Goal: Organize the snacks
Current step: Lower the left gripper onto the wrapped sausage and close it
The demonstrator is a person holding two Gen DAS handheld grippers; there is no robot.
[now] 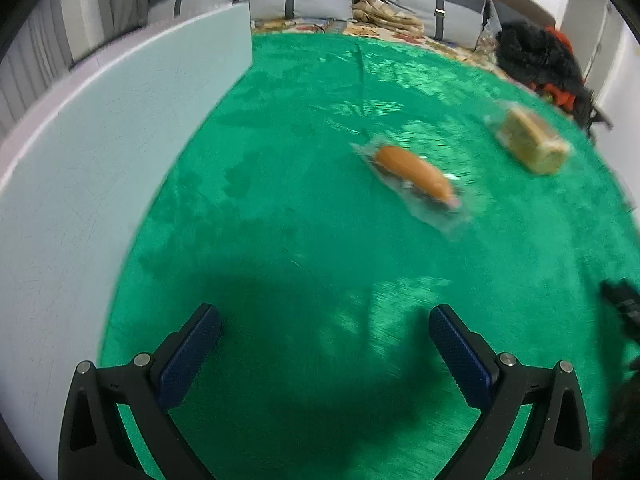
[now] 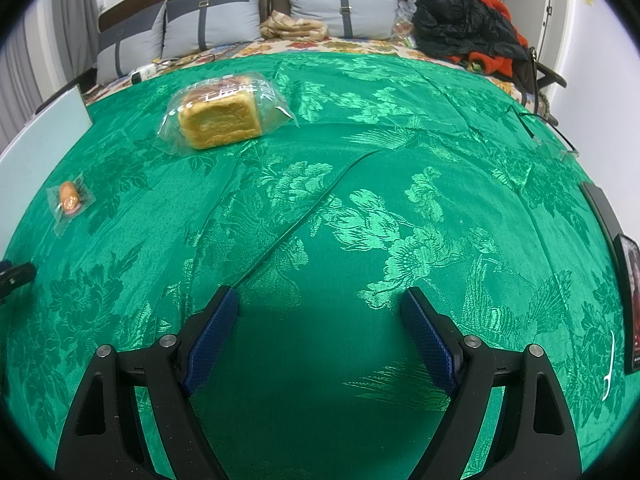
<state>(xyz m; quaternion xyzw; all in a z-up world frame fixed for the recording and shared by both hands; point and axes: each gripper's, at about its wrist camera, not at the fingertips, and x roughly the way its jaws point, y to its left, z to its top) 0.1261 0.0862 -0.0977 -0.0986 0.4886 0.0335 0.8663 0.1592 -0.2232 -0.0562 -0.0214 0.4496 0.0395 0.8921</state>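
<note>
A long orange bun in clear wrap point(image 1: 416, 178) lies on the green patterned cloth point(image 1: 300, 160), up and to the right of my left gripper point(image 1: 326, 320), which is open with nothing between its fingers. A wrapped block of bread point(image 1: 530, 144) rests farther right. In the right wrist view the bread block point(image 2: 220, 118) sits far ahead to the left and the small wrapped bun point(image 2: 69, 198) lies at the far left. My right gripper point(image 2: 320, 300) hangs open over bare cloth.
A pale flat board point(image 1: 100, 160) stands along the left side, also seen as the board point(image 2: 36, 148). Grey pillows point(image 2: 208, 26) and a heap of black and red clothes point(image 2: 472, 28) lie beyond the cloth. A dark phone point(image 2: 630, 300) rests at the right edge.
</note>
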